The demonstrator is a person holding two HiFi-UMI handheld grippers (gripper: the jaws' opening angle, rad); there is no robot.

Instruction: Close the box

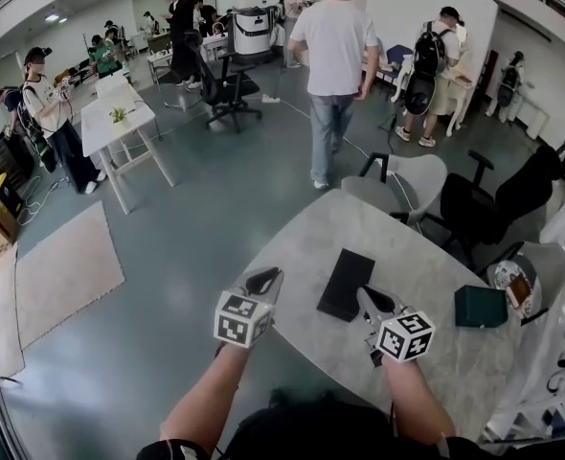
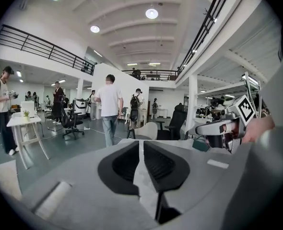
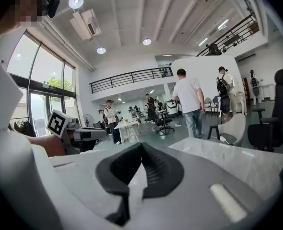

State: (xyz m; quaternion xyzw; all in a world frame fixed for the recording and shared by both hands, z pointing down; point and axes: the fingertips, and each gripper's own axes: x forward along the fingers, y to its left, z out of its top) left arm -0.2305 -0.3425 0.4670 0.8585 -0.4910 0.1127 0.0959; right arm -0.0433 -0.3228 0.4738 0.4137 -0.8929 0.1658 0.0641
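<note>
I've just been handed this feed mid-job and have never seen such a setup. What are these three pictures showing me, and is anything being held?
There is no robot here. A person holds a two-jaw tool in each hand. The wide picture comes from a camera on the person's head, looking down at a pale table. The left gripper and right gripper are the grey tools with marker cubes. The other two pictures come from a camera riding on each gripper, looking along its jaws. On the table lie a flat black box, between the grippers, and a small green box farther right. Neither gripper holds anything: the right one's jaws are together, and the left one's are all but together.
</note>
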